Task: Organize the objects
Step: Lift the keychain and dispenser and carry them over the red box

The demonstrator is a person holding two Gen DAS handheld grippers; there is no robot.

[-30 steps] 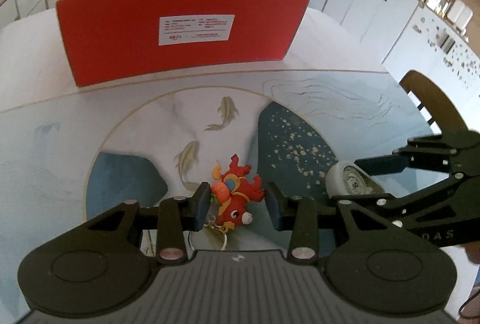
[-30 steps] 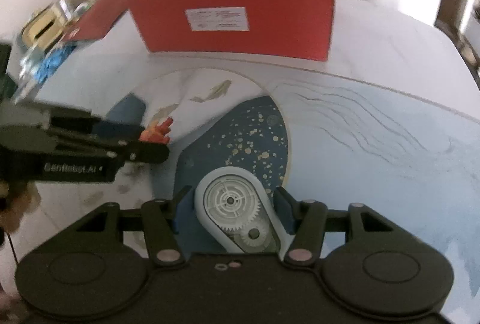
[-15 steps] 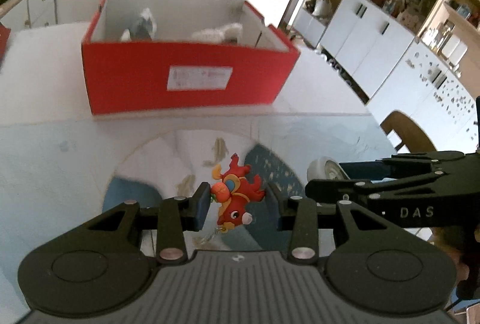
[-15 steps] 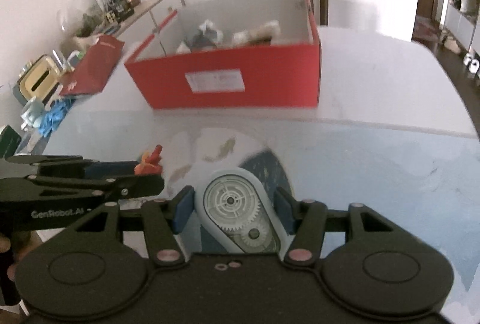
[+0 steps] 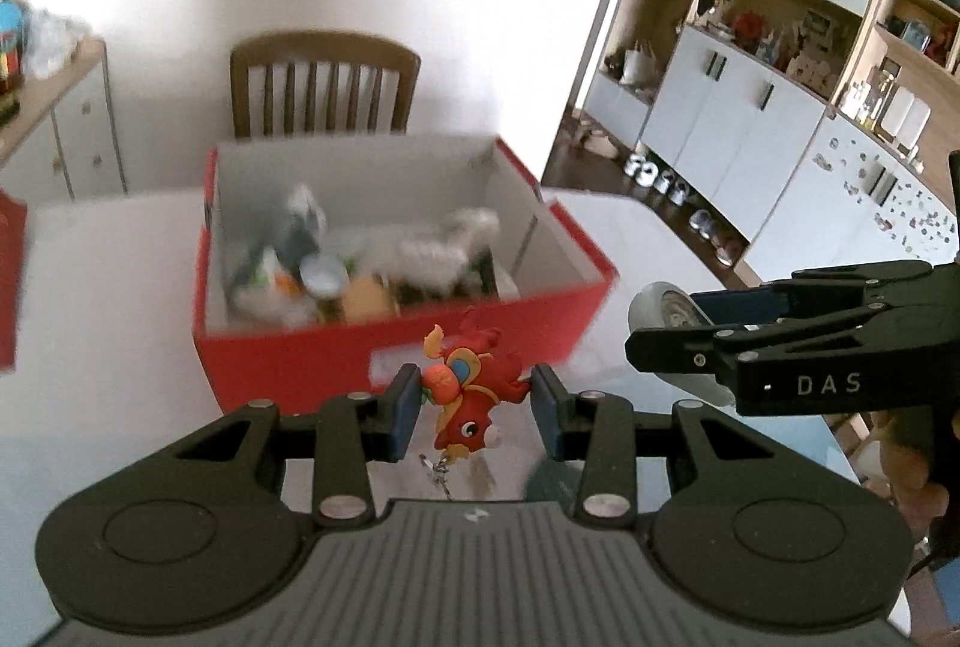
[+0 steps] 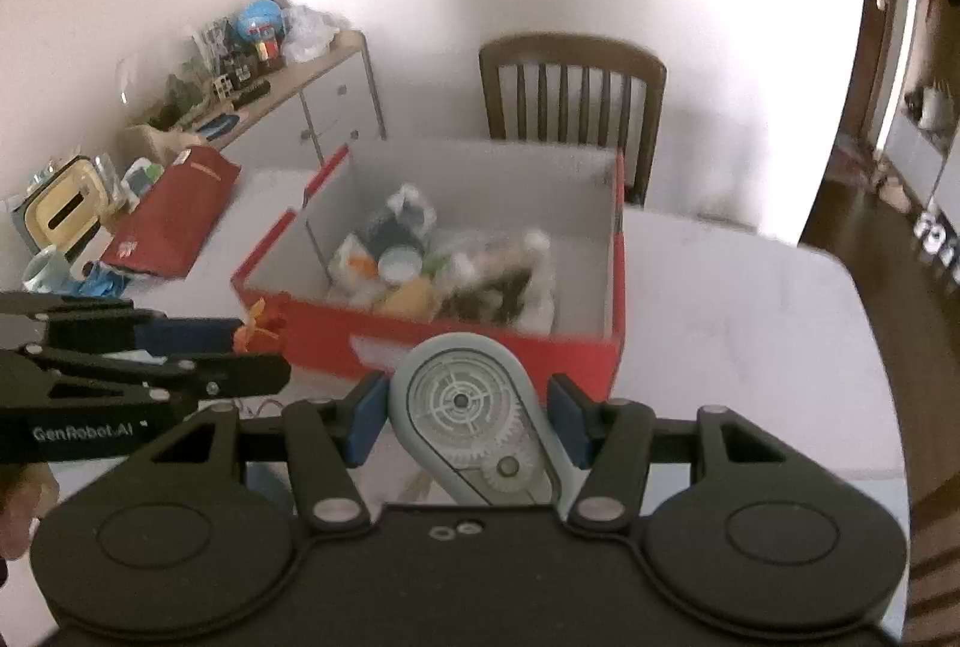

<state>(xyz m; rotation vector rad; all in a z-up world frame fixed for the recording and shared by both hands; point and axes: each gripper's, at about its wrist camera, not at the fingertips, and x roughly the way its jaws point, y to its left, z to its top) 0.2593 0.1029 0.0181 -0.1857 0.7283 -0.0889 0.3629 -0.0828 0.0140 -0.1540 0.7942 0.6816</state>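
My left gripper [image 5: 474, 410] is clamped on a small red toy figure [image 5: 468, 401], its two blue pads pressing the toy from either side; a short metal chain hangs from the toy's lower end. My right gripper [image 6: 462, 422] is clamped on a grey correction-tape dispenser [image 6: 474, 431], clear-faced so I can see the gears inside, with a pad against each flank. Both things are held up off the table [image 6: 750, 347], in front of the near long wall of the red box [image 5: 288, 365].

In the left wrist view I see the right gripper [image 5: 678, 341] coming in from the right edge, with the dispenser's rounded end [image 5: 660, 311] poking out past its fingers. In the right wrist view the left gripper [image 6: 264, 347] reaches in from the left, with a scrap of the red and orange toy [image 6: 261, 326] showing at its tip, just beside the box's near left corner.

The red box [image 6: 480, 341] sits open toward the far edge of the table and holds a blurred jumble of small items I cannot make out singly. A wooden chair [image 6: 570, 95] stands behind the far edge. A red lid [image 6: 174, 215] lies by the table's left edge.
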